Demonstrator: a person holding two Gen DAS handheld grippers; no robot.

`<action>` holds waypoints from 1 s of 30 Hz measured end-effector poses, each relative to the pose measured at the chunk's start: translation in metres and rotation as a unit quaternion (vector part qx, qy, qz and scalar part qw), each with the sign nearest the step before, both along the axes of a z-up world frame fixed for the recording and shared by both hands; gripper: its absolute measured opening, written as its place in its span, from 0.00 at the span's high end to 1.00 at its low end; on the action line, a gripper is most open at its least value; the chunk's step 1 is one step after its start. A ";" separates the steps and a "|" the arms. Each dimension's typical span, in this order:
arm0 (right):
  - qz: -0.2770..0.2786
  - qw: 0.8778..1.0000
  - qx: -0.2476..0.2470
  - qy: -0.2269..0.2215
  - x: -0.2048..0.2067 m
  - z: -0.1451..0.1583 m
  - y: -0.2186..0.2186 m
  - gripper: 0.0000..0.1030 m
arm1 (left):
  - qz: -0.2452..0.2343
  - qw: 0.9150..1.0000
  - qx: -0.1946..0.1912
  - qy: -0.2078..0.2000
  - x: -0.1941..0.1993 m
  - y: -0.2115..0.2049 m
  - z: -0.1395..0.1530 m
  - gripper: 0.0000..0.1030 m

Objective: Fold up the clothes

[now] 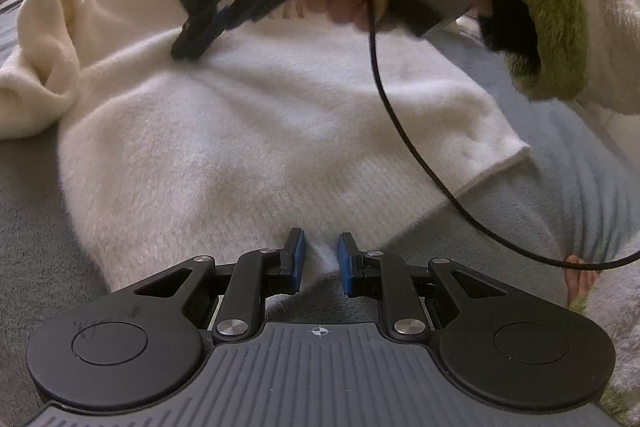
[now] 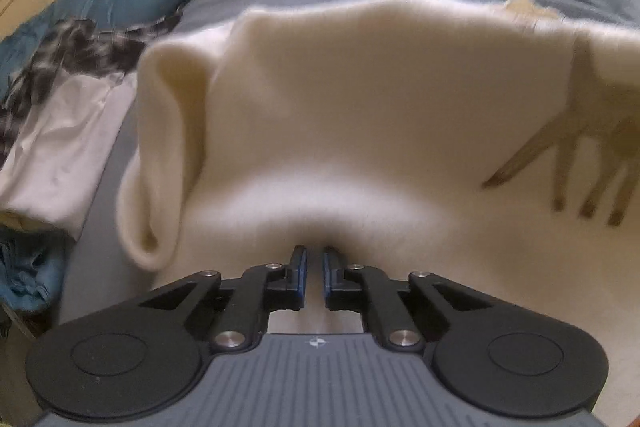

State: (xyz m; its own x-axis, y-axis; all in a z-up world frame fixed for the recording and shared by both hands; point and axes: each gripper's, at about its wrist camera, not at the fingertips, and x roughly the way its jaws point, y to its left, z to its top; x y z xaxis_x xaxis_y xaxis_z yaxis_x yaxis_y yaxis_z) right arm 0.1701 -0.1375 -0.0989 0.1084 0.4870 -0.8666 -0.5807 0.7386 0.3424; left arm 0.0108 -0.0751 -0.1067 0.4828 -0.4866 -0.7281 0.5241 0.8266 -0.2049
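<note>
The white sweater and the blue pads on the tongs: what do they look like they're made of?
The white sweater looks like a soft, fuzzy knit, maybe wool or a synthetic blend: brushed nap, with ribbing along its hem. The blue pads on the left tongs look like matte rubber or foam, set in black, smooth, probably plastic arms. The exact fibre can't be told.

Black linkage arms with silver screw heads, round black discs either side, ribbed grey base marked with a small crosshair; blue pads on the fingers (image 1: 298, 259). Thin black cable (image 1: 400, 131) looping down. Fluffy white sleeve (image 1: 600, 39) with green furry cuff, dark lining.
</note>
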 end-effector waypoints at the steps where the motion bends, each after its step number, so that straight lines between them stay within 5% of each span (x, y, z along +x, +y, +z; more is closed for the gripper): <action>1: 0.004 1.000 0.000 0.005 0.002 -0.001 0.004 0.85 | 0.000 1.000 -0.001 0.001 0.001 -0.002 0.000 0.83; 7: 0.027 0.999 0.001 0.037 0.013 -0.008 0.026 0.87 | -0.002 1.000 0.002 0.003 0.003 -0.004 0.000 0.83; 9: -0.015 0.998 0.032 0.044 0.037 -0.009 0.028 0.95 | -0.001 1.000 0.003 0.000 0.002 -0.004 0.001 0.83; 12: -0.123 0.989 0.074 0.034 0.066 -0.001 0.001 0.92 | -0.002 1.000 0.005 -0.002 0.001 -0.004 0.001 0.83; 15: -0.157 0.983 0.096 0.029 0.066 0.014 -0.035 0.87 | -0.003 1.000 0.007 -0.003 0.001 -0.006 0.001 0.83; 19: -0.156 0.969 0.149 0.121 0.038 0.023 -0.081 0.81 | -0.006 1.000 0.004 -0.002 0.002 -0.004 0.001 0.83; 22: -0.135 0.966 0.139 0.173 0.006 0.022 -0.090 0.81 | -0.007 1.000 0.004 -0.002 0.003 -0.004 0.001 0.83; 25: -0.119 0.975 0.079 0.170 -0.012 0.007 -0.085 0.81 | -0.008 1.000 0.008 -0.003 0.003 -0.005 0.002 0.83; 27: -0.119 0.984 0.038 0.124 -0.010 -0.003 -0.083 0.84 | -0.009 1.000 0.011 -0.004 0.002 -0.006 0.002 0.83; 28: -0.119 0.988 0.017 0.096 -0.007 -0.008 -0.081 0.98 | -0.010 1.000 0.013 -0.005 0.002 -0.006 0.002 0.83; 30: -0.131 0.989 0.013 0.074 -0.003 -0.006 -0.090 1.00 | -0.011 1.000 0.016 -0.007 0.001 -0.008 0.002 0.83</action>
State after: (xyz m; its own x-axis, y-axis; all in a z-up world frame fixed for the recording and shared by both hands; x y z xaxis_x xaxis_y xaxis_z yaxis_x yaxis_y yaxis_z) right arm 0.1675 -0.2271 -0.1048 0.1076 0.4815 -0.8698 -0.3128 0.8469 0.4301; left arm 0.0118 -0.0827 -0.1045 0.4833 -0.4734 -0.7365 0.5448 0.8211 -0.1702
